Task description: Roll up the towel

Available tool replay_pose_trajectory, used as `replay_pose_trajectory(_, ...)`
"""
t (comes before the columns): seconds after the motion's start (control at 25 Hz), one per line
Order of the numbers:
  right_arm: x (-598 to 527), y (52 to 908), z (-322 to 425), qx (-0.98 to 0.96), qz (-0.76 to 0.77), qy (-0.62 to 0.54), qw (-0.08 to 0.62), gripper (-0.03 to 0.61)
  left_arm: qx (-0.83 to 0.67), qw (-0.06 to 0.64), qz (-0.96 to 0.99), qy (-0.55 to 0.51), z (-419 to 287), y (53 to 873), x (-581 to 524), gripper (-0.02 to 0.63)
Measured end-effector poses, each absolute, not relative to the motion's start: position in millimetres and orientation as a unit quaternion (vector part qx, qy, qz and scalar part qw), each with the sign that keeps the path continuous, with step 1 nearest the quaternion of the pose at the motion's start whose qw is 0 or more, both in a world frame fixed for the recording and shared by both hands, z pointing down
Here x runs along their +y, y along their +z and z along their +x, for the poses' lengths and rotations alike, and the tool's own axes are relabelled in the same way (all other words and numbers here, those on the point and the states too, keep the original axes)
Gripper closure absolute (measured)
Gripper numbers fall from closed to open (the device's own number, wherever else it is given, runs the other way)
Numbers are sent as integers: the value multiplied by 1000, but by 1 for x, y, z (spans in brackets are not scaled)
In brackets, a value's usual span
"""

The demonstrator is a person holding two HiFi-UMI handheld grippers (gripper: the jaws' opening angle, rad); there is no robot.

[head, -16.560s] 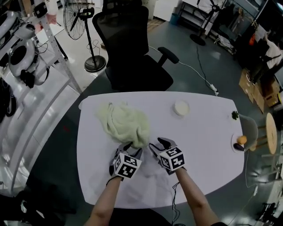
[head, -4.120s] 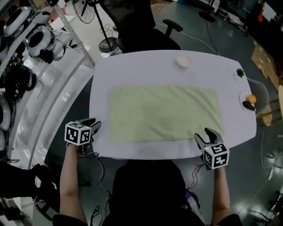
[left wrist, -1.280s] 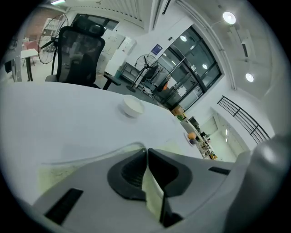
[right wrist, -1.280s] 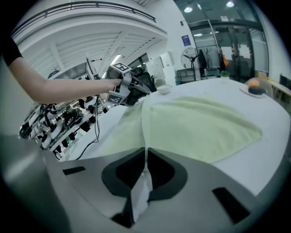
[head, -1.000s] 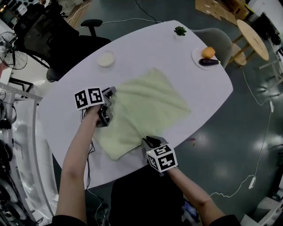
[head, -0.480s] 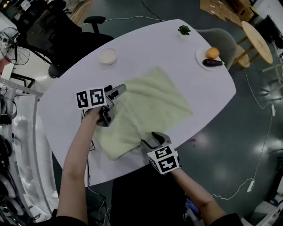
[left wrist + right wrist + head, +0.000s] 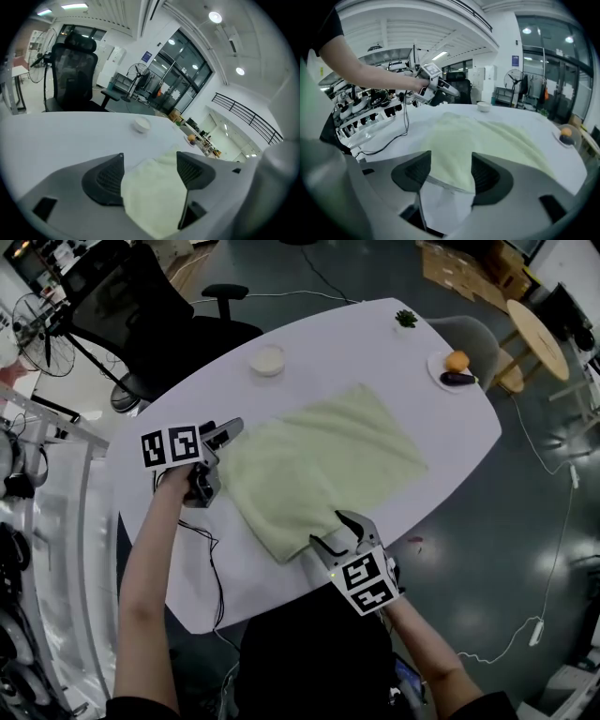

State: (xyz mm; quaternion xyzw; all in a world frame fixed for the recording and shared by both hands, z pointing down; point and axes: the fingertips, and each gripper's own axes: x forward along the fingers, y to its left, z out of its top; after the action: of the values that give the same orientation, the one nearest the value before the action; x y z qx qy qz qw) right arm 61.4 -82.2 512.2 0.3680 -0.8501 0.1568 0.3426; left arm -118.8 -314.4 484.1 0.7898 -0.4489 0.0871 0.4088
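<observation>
Towel, pale green, lies flat on the white desk, stretched between the two tongs. One short end sits just ahead of the left tongs, and the near corner just ahead of the right tongs.

Left tongs: released, jaws spread wide, just been opening. Towel cloth shows in the gap between them, but neither pad presses on it, so nothing is grasped. Right tongs: also released, jaws partway apart and just been opening further. The towel's near edge shows in the gap with the pads clear of it. Both tongs look to be held a little above the desk rather than resting on it.

The towel may be doubled over. The right gripper view shows a layered edge at the near end, but the view is too distorted to be sure.

Progress: no roll anywhere. No curl or tube at either end, and the cloth is flat with only soft wrinkles. At best the laying-out or prep is done, and the whole rolling step is left. Judgement: next, one end has to be gripped, likely by both tongs on the same short edge, then turned over itself and walked along the length. The tongs currently sit at different parts of the towel, so one would need to move.

Other stuff: a small white bowl beyond the left tongs, well apart from the towel. A plate carrying an orange and a dark item sits at the far desk edge, well beyond the right tongs. A cable trails on the desk behind the left tongs.
</observation>
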Motion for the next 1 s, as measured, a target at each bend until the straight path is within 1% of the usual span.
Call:
replay_pose_trajectory(0.2, -48, 526, -1, -862, 311, 129, 380, 296, -468, 450, 755, 90, -176, 509, -295, 245)
replay_pose_trajectory(0.28, -40, 536, -19, -860, 292, 112, 404, 298, -461, 472, 745, 97, -186, 523, -286, 263)
replay_pose_trajectory(0.36, -36, 547, -30, -854, 282, 105, 424, 301, -446, 495, 738, 103, -188, 536, -278, 295)
replay_pose_trajectory(0.48, -32, 563, -36, -839, 279, 98, 457, 309, -424, 520, 734, 104, -181, 550, -271, 297)
replay_pose_trajectory(0.6, -28, 574, -38, -826, 279, 77, 484, 343, -414, 527, 734, 110, -173, 563, -272, 322)
replay_pose_trajectory(0.68, -22, 580, -42, -820, 277, 70, 497, 368, -419, 527, 729, 120, -171, 572, -275, 362)
replay_pose_trajectory(0.88, -10, 603, -46, -803, 280, 58, 523, 385, -429, 542, 713, 121, -165, 589, -281, 480)
replay_pose_trajectory(0.96, -8, 608, -46, -801, 285, 62, 523, 412, -431, 544, 709, 127, -162, 594, -280, 539)
replay_pose_trajectory(1.0, -7, 608, -46, -801, 287, 65, 521, 417, -432, 543, 709, 130, -162, 596, -280, 554)
